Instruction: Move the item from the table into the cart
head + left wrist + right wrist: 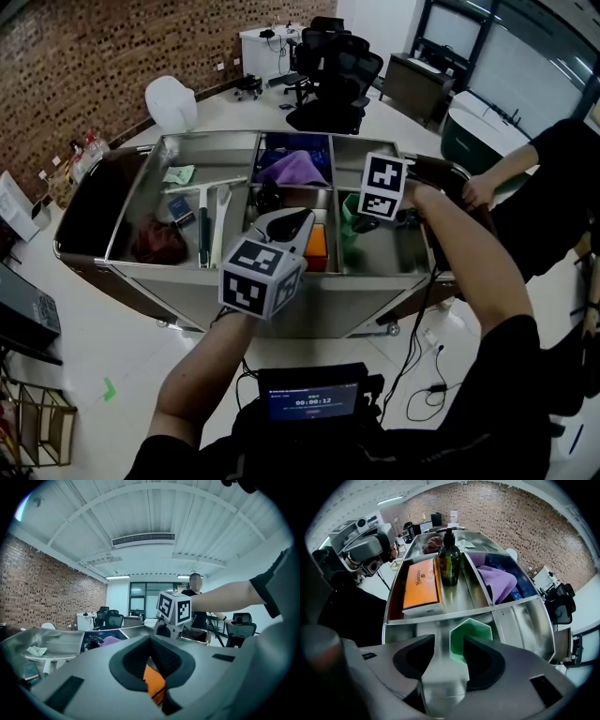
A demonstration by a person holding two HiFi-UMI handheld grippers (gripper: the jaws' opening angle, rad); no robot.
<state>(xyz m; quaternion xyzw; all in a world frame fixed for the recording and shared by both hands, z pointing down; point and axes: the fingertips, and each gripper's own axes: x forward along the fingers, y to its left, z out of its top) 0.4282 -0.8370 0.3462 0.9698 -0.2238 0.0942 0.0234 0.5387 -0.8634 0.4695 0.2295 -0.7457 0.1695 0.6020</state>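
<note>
Indoors: steel cart (375, 295), brick wall (94, 56)

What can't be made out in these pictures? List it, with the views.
- Green cup: head view, mostly behind the right hand-held gripper.
- Orange box: head view, partly covered by the left hand-held gripper.
- Bottle label: right gripper view, too small to read.

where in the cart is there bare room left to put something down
The steel corner compartment beside the purple cloth is bare. There is also bare floor beside the green hexagonal cup. Crowded: the orange box and dark pump bottle share one bay, and long-handled tools clutter the long end bay.
</note>
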